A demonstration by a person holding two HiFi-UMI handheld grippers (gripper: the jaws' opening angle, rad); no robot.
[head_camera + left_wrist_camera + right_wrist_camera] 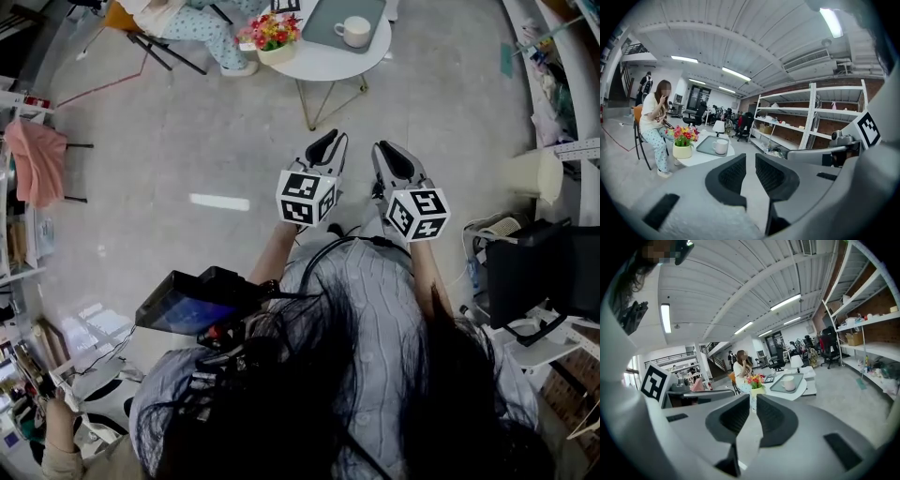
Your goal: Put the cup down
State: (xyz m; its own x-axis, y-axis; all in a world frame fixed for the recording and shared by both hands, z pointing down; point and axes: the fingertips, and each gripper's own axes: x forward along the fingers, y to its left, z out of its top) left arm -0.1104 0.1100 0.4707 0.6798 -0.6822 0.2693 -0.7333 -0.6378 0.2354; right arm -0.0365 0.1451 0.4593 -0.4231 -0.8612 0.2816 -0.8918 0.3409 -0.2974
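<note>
Sitting on tray (pixel 323 28): cup (pixel 354 31), flowers (pixel 270 33) beside; left hand-held gripper (pixel 330 141), right hand-held gripper (pixel 386 150) closed, empty.

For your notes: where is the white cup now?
Head view, top centre: white cup on the grey tray on the round table, right of the flowers.

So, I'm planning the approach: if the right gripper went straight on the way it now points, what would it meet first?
Nothing close: open floor lies ahead of the right gripper. Beyond it, probably the flower pot on the white table, left of the cup; depth is unclear.
</note>
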